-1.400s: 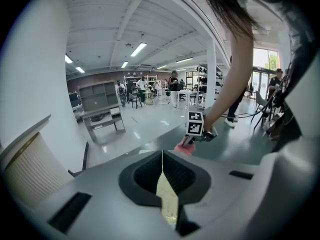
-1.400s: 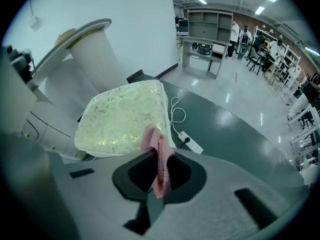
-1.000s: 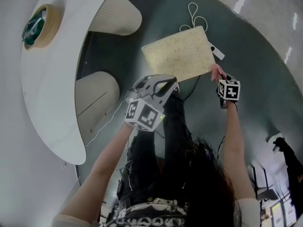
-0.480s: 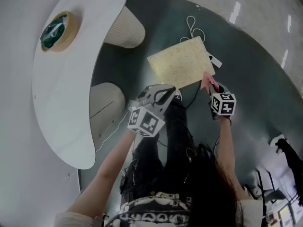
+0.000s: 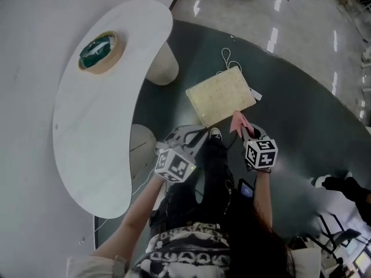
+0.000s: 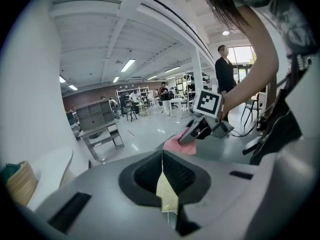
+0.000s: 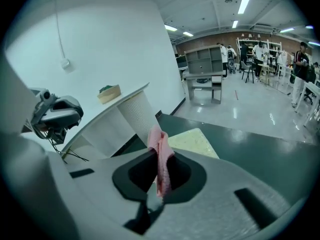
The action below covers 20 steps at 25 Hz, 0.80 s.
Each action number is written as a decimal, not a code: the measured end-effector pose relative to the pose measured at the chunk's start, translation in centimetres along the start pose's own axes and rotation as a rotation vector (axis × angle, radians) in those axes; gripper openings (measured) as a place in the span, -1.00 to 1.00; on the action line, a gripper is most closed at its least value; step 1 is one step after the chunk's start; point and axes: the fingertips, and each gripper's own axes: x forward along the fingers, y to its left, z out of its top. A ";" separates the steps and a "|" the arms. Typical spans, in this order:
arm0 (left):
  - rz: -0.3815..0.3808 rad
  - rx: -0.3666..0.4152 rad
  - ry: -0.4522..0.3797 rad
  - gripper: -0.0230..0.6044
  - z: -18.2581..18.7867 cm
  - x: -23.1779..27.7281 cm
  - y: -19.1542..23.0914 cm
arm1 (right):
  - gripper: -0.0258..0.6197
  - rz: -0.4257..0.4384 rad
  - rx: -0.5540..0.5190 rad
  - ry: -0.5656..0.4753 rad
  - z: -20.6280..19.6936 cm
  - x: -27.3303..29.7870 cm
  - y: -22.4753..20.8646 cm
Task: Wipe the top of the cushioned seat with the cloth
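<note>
The cushioned seat is a pale yellow square pad on the dark floor, seen from above in the head view. My right gripper is shut on a pink cloth, which hangs just off the seat's near corner, above the floor. In the right gripper view the cloth stands up between the shut jaws of the right gripper, with the seat beyond. My left gripper hovers left of it, near the person's legs, shut and holding nothing. From the left gripper I see the right gripper and cloth.
A white curved table fills the left, on ribbed white pedestals, with a tape roll on top. A thin cord lies beyond the seat. Shiny floor, desks and people stand farther off.
The view has risen and the seat looks smaller. Both grippers have drawn back toward the person; the cloth has left the seat's right edge and now hangs off its near corner.
</note>
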 end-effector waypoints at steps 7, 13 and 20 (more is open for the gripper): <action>-0.033 0.012 -0.011 -0.91 -0.8 -8.8 -4.1 | -0.88 -0.032 0.007 -0.082 0.3 -6.6 8.9; -0.011 -0.060 -0.044 -0.91 -2.6 -15.7 -7.6 | -0.88 -0.048 -0.010 -0.081 -3.0 -10.3 15.0; -0.048 -0.057 -0.057 -0.91 -3.9 -18.9 -10.1 | -0.88 -0.072 -0.022 -0.083 -5.4 -13.9 18.8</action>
